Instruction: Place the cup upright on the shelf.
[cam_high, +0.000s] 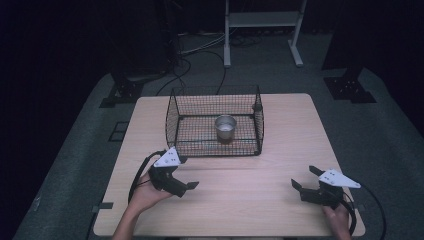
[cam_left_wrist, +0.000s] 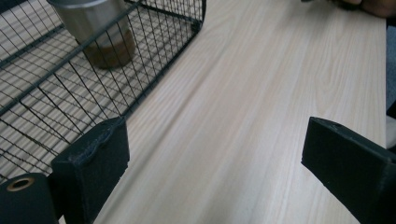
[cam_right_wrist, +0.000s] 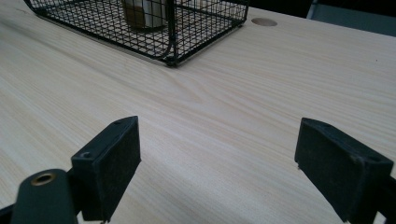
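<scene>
A black wire basket (cam_high: 215, 122) is sitting toward the desk's (cam_high: 280, 200) far edge, centred, holding a metal cup (cam_high: 225, 127) standing upright, mouth up. The near half of the desk is lying bare. The left claw (cam_high: 192, 185) is hovering released just before the basket's near left corner; the right claw (cam_high: 302, 179) is resting released near the near right corner.

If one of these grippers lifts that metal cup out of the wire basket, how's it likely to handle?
The metal cup looks thin-walled and empty, so it is probably light and rigid. Its shiny side may slip between flat pads. It stands upright and is about as wide as tall, so it likely resists tipping, though the wire basket floor could make it wobble.
</scene>
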